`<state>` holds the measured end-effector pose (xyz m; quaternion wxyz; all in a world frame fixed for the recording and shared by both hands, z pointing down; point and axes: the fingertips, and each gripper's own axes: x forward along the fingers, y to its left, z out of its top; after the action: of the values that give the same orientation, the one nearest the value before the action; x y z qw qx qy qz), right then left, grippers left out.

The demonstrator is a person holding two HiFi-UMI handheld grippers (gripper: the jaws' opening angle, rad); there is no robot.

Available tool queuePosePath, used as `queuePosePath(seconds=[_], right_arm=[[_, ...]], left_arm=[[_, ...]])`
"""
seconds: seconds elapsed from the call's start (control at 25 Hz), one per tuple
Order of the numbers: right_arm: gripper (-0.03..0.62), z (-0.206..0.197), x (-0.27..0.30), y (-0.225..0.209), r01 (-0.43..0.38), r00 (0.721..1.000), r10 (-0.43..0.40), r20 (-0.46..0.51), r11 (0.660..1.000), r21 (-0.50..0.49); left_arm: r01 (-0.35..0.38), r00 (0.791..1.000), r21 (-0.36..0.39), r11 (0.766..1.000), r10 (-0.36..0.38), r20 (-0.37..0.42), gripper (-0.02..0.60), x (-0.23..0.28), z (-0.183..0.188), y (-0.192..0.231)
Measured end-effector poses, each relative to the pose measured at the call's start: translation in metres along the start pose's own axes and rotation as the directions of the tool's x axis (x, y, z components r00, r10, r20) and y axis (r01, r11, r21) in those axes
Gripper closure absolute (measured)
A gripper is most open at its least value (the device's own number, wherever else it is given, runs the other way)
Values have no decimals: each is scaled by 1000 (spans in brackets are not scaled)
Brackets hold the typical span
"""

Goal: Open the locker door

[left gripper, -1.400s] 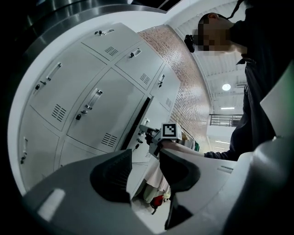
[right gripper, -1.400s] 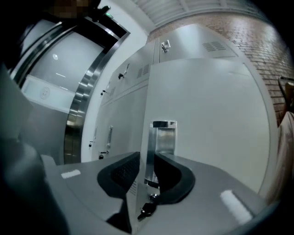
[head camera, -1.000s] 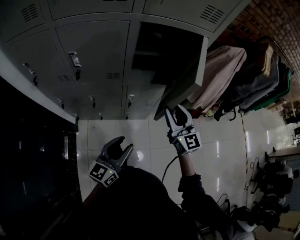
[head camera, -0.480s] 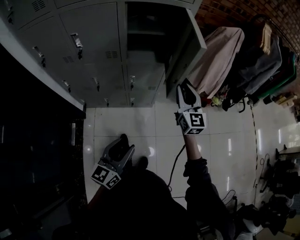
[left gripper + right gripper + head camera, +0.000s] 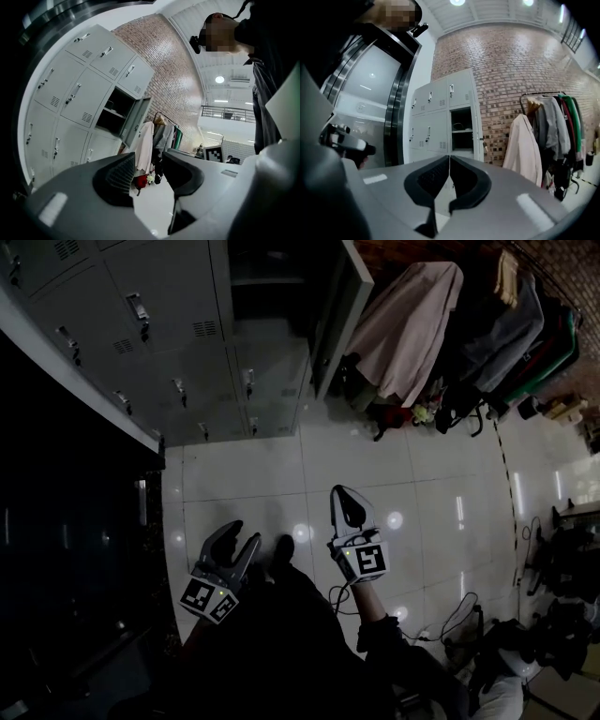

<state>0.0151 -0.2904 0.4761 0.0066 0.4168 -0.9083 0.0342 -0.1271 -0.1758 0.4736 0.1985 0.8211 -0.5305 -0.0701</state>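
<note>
The grey locker bank (image 5: 159, 334) fills the head view's top left. One upper locker (image 5: 272, 277) stands dark and open, its door (image 5: 333, 310) swung out to the right. My right gripper (image 5: 339, 493) is shut with nothing between its jaws, held low over the white floor tiles, well away from the door. My left gripper (image 5: 242, 532) is open and empty beside it. The left gripper view shows the open locker (image 5: 115, 115) and its door (image 5: 136, 122) beyond the spread left gripper (image 5: 149, 164). In the right gripper view the right gripper (image 5: 449, 159) points at that locker (image 5: 461, 131).
A clothes rack with a pale coat (image 5: 412, 324) and dark garments stands right of the lockers. A dark glossy wall (image 5: 66, 549) runs along the left. Cables (image 5: 459, 615) lie on the tiles at lower right. My shoe (image 5: 281, 547) shows between the grippers.
The right gripper came off the door's edge, dropped back toward my body and closed its jaws. The door swung wider open. The left gripper stayed low and open.
</note>
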Motion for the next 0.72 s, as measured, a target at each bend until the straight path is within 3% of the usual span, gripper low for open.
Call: queuePosePath(seconds=[0.24,0.48,0.72], right_arm=[[592,-17,-115,52,76,996,-75,-56,997,26],[592,13,-212,116,129,992,-129,13,991,-17],[592,41,-274,154,120,991,-116,61,991,-61]], left_arm=[[93,996,20,995,-93,-17,397,-37,-28,-44],[71,997,29,997,-69,-44,417,-112,-60,-77],[113,990,26,993,-110,-85,431,-150,-77,-128]])
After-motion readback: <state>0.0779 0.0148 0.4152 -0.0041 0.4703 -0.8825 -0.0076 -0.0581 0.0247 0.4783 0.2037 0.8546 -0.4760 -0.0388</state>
